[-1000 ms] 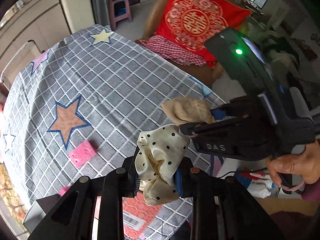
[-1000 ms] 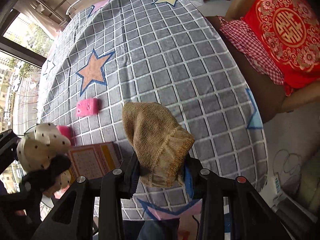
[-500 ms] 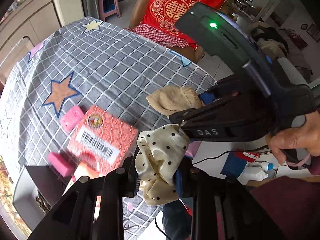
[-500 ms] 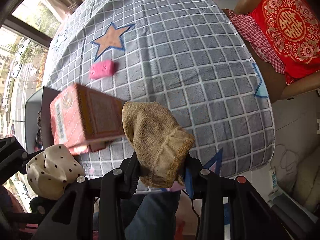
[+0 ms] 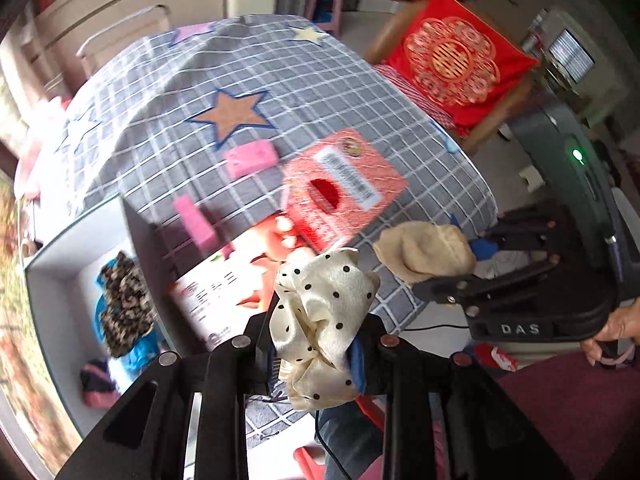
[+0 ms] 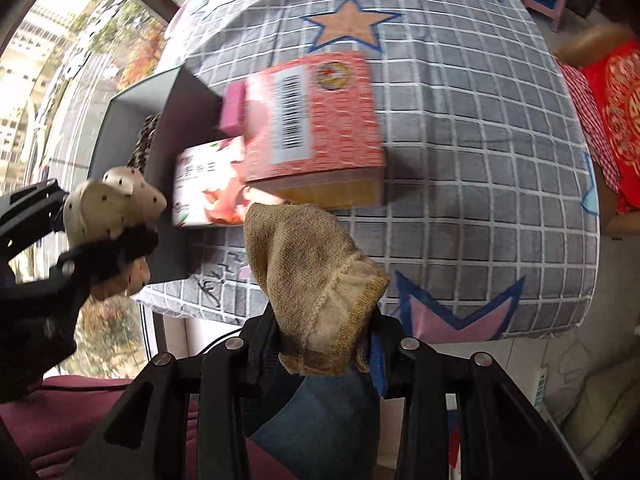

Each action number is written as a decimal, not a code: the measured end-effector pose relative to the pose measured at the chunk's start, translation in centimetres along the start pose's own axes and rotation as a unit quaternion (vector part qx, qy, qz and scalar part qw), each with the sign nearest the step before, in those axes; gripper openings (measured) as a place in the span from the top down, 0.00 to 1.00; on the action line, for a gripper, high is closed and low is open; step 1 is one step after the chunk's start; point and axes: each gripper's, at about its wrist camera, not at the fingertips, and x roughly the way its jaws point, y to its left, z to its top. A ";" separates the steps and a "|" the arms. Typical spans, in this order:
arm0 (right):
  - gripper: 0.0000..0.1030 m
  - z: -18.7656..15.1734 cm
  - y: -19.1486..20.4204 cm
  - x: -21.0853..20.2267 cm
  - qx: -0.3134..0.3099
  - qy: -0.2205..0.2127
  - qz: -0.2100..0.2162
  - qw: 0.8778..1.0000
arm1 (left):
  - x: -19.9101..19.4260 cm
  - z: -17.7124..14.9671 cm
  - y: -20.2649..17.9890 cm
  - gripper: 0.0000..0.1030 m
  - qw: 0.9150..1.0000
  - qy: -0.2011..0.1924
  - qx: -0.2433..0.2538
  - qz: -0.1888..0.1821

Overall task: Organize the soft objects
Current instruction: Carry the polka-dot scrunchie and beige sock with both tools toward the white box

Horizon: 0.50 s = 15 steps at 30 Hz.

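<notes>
My left gripper (image 5: 316, 354) is shut on a cream scrunchie with black dots (image 5: 320, 320), held above the table's near edge. The same scrunchie (image 6: 114, 204) shows at the left of the right wrist view. My right gripper (image 6: 324, 336) is shut on a tan knitted sock (image 6: 308, 276), also seen as the sock (image 5: 424, 250) in the left wrist view, right of the scrunchie. A grey open box (image 5: 60, 280) at the table's left holds leopard-print and blue soft items (image 5: 124, 308) and a pink one (image 5: 96, 384).
A red carton (image 5: 344, 188) lies on a white-and-pink carton (image 5: 224, 288) beside the box. Two pink blocks (image 5: 250, 158) lie on the grey checked tablecloth (image 5: 320, 92). A chair with a red cushion (image 5: 456, 60) stands behind. A person's hand (image 5: 616, 328) holds the right gripper.
Both grippers have swept sideways along the table's near edge, each still shut on its item. The cartons and the grey box with soft items have come into view.
</notes>
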 end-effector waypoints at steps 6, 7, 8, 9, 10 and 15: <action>0.63 1.1 3.8 -0.4 -0.059 0.000 -0.005 0.998 | -1.3 -1.7 3.6 0.71 0.997 -0.026 -0.068 0.024; 0.63 1.3 4.4 -0.5 -0.068 0.000 -0.005 0.998 | -1.6 -2.0 4.1 0.71 0.996 -0.029 -0.079 0.027; 0.63 1.5 5.1 -0.5 -0.076 0.000 -0.005 0.997 | -1.7 -2.2 4.6 0.71 0.995 -0.032 -0.089 0.029; 0.63 1.7 5.7 -0.5 -0.085 0.000 -0.005 0.996 | -1.9 -2.5 5.2 0.71 0.994 -0.035 -0.099 0.033; 0.63 2.0 6.3 -0.6 -0.093 0.001 -0.004 0.996 | -2.1 -2.8 5.7 0.71 0.993 -0.038 -0.109 0.036; 0.63 3.6 9.0 -0.7 -0.123 0.001 0.008 0.992 | -2.9 -4.4 8.1 0.71 0.985 -0.046 -0.155 0.052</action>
